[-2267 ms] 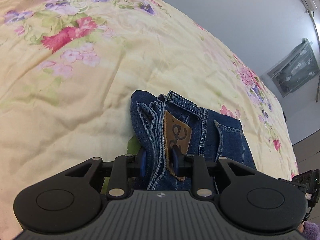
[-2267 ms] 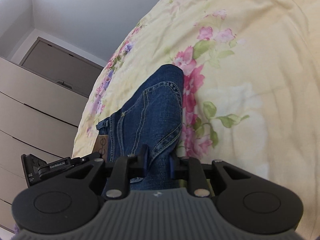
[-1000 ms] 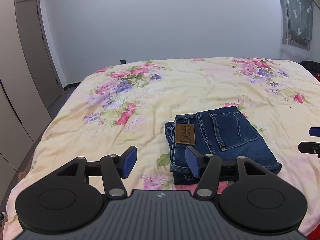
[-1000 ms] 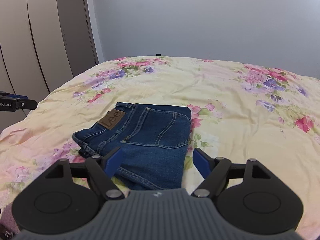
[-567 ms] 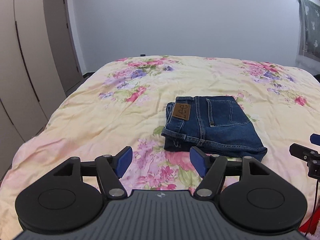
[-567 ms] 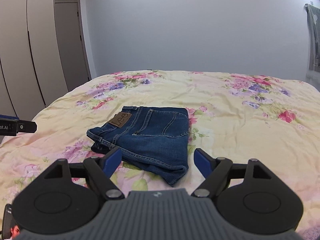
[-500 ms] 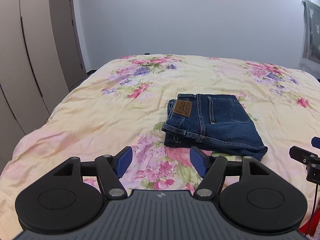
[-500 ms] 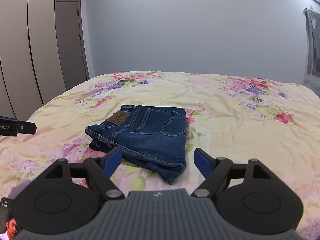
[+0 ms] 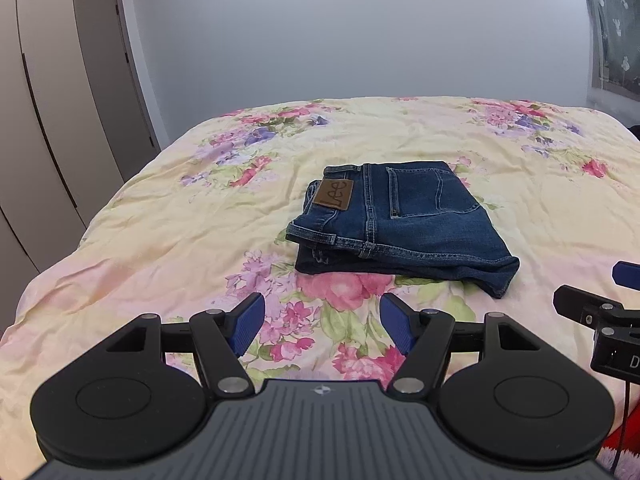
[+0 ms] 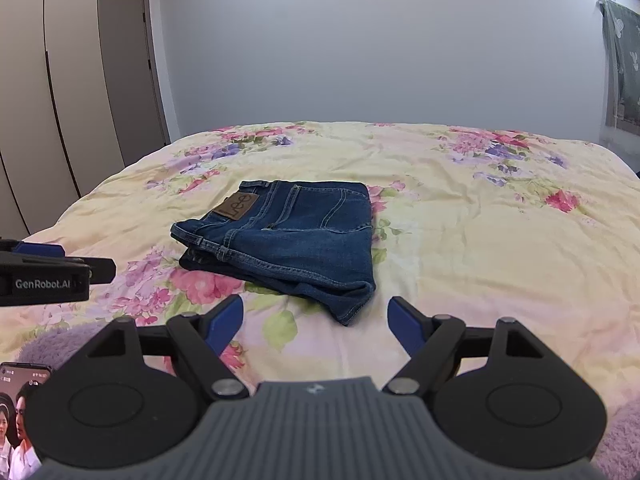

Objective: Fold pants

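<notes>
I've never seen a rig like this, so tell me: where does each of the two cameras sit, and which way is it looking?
Left wrist: on the left gripper, facing along its open fingers over the bed to the jeans; the right gripper shows at the right edge.
Right wrist: on the right gripper, also open, same direction; the left gripper shows at the left edge.
Shared: jeans, bed, wall.

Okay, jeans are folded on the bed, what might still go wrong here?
The folded jeans sit on a soft, wrinkled quilt, so the stack may slump. A lower layer sticks out under the waistband and may loosen. Both the left hand-held gripper and right hand-held gripper are open, clear.
</notes>
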`<control>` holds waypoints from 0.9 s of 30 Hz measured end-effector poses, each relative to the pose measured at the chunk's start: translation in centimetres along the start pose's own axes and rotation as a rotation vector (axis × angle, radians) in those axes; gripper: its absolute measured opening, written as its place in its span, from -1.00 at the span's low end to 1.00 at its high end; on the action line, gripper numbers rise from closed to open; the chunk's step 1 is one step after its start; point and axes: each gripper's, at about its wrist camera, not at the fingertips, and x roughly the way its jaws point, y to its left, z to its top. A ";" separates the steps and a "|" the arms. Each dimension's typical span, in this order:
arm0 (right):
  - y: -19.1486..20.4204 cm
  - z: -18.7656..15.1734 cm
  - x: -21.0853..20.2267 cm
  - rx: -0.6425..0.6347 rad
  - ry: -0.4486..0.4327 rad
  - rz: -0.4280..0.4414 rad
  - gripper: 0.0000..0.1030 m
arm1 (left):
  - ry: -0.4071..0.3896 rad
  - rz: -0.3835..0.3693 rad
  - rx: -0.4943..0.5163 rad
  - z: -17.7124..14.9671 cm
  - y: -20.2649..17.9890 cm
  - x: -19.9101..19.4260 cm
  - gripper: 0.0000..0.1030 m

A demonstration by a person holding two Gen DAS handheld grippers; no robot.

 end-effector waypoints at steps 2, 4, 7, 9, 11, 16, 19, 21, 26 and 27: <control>0.0 0.2 0.0 0.000 -0.004 -0.001 0.47 | -0.001 -0.005 -0.010 0.0 0.1 -0.1 0.50; 0.0 0.3 0.0 0.005 -0.007 0.003 0.47 | -0.002 0.000 -0.009 -0.1 0.1 -0.3 0.50; 0.0 0.2 -0.1 0.007 -0.006 0.011 0.47 | 0.000 0.006 -0.006 -0.1 0.0 -0.4 0.50; 0.0 0.1 -0.3 0.007 -0.005 0.015 0.47 | 0.001 0.002 -0.007 0.0 0.0 -0.4 0.50; 0.0 0.1 -0.5 0.009 -0.010 0.015 0.47 | 0.001 0.000 -0.004 0.0 -0.1 -0.5 0.50; -0.1 0.3 -0.8 0.011 -0.023 0.019 0.47 | -0.002 0.001 0.003 0.1 -0.4 -0.6 0.51; -0.1 0.2 -1.0 0.010 -0.028 0.019 0.47 | -0.003 0.003 0.009 0.1 -0.6 -0.7 0.51; -0.1 0.2 -1.1 0.007 -0.031 0.019 0.47 | -0.005 0.005 0.014 0.1 -0.7 -0.8 0.51; -0.1 0.2 -1.2 0.008 -0.033 0.022 0.47 | -0.004 0.005 0.012 0.1 -0.9 -0.8 0.51; -0.1 0.2 -1.2 0.006 -0.032 0.022 0.47 | -0.004 0.003 0.013 0.1 -0.9 -0.8 0.51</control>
